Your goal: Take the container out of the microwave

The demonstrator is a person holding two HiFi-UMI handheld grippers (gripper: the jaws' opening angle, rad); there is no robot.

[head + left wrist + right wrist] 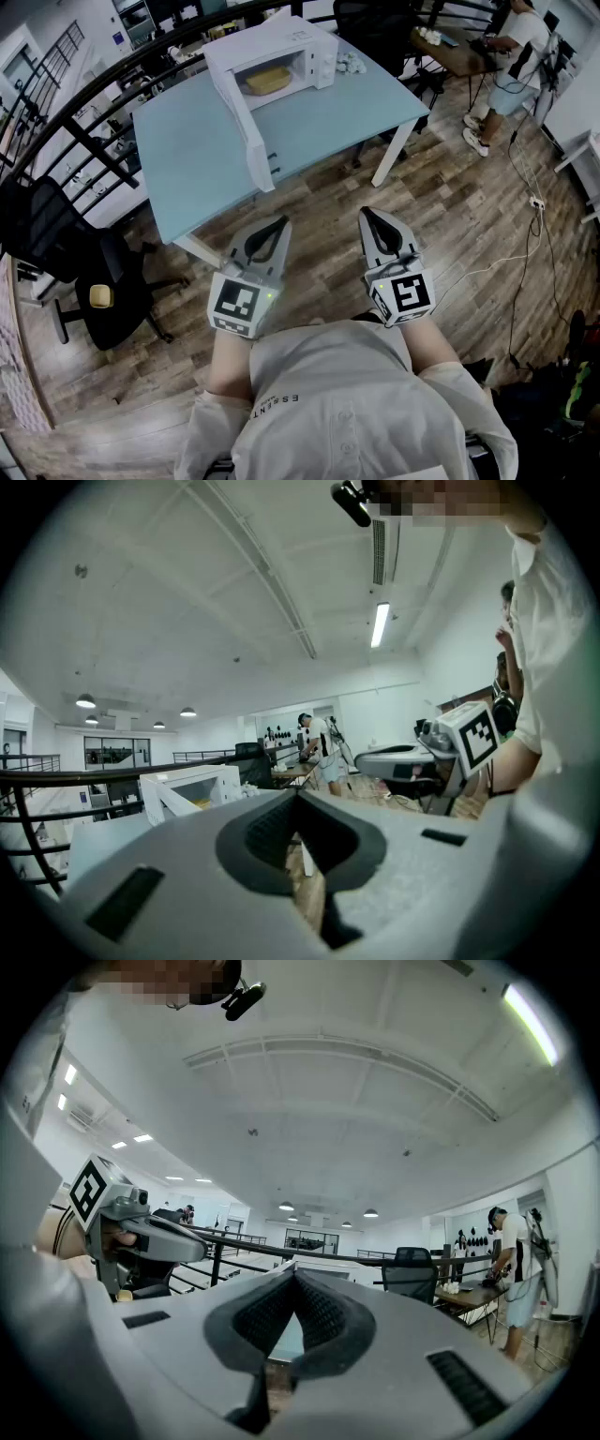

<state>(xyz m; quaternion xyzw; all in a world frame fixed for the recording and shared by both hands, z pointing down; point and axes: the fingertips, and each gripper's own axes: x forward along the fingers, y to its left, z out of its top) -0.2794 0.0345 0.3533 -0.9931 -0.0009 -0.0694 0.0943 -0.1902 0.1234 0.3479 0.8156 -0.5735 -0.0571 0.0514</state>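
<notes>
Head view, bottom of frame: both grippers are held out side by side over the wood floor, short of the table. The left gripper and right gripper are both empty. Each gripper's own view confirms this: the left gripper's tips meet with nothing between them, and so do the right gripper's. Each gripper view also shows the other gripper's marker cube side-on (right one's, left one's), where the head view only shows the cubes from above. Further up is the light blue table, with the white microwave at its far end, upper centre. The microwave door is swung wide open toward the camera. The container, tan-yellow, sits inside the cavity, well apart from both grippers. Only the head view shows it clearly. The left gripper view catches the microwave small at left and I can't make out the contents. In the right gripper view the jaws mostly hide it. A black office chair stands at left by the railing. Far upper right, another person stands at a desk, also visible in both gripper views.
</notes>
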